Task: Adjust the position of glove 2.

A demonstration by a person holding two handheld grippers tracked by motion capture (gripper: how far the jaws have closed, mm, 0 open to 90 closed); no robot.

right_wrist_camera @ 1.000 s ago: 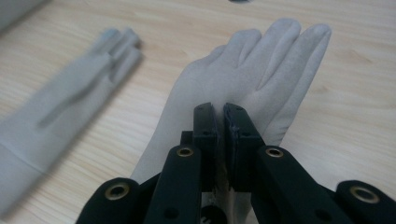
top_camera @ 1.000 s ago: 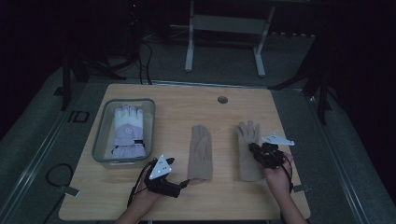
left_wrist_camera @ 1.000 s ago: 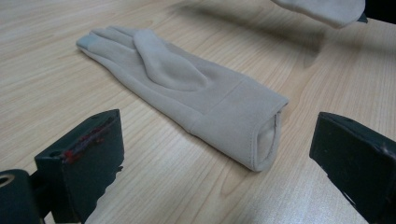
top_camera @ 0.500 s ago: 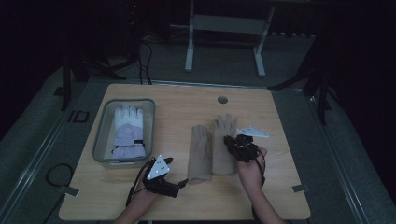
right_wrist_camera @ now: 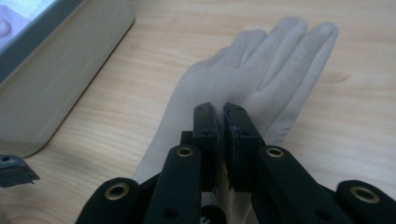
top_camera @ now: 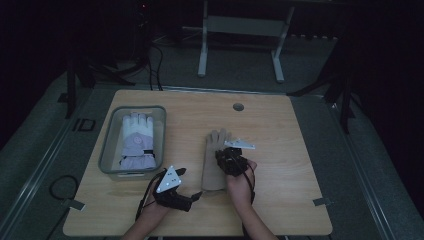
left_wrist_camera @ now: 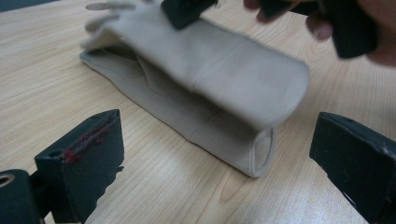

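Two beige gloves lie stacked at the table's middle. My right gripper (top_camera: 226,159) is shut on the upper beige glove (top_camera: 218,139), pinching its fabric near the palm (right_wrist_camera: 261,70). In the left gripper view this upper glove (left_wrist_camera: 224,65) hangs slightly raised over the lower beige glove (left_wrist_camera: 187,116), whose cuff end faces me. My left gripper (top_camera: 196,195) rests on the table just left of the cuffs, open, with the cuff ends ahead of its pads (left_wrist_camera: 88,149).
A clear plastic bin (top_camera: 111,152) stands at the left and holds a white and lilac glove (top_camera: 137,140). Its wall shows in the right gripper view (right_wrist_camera: 60,70). A round cable hole (top_camera: 238,106) sits near the far edge. Bare wood lies to the right.
My right gripper has carried the beige glove leftward from the right side of the table onto the other beige glove. The left gripper has stayed put.
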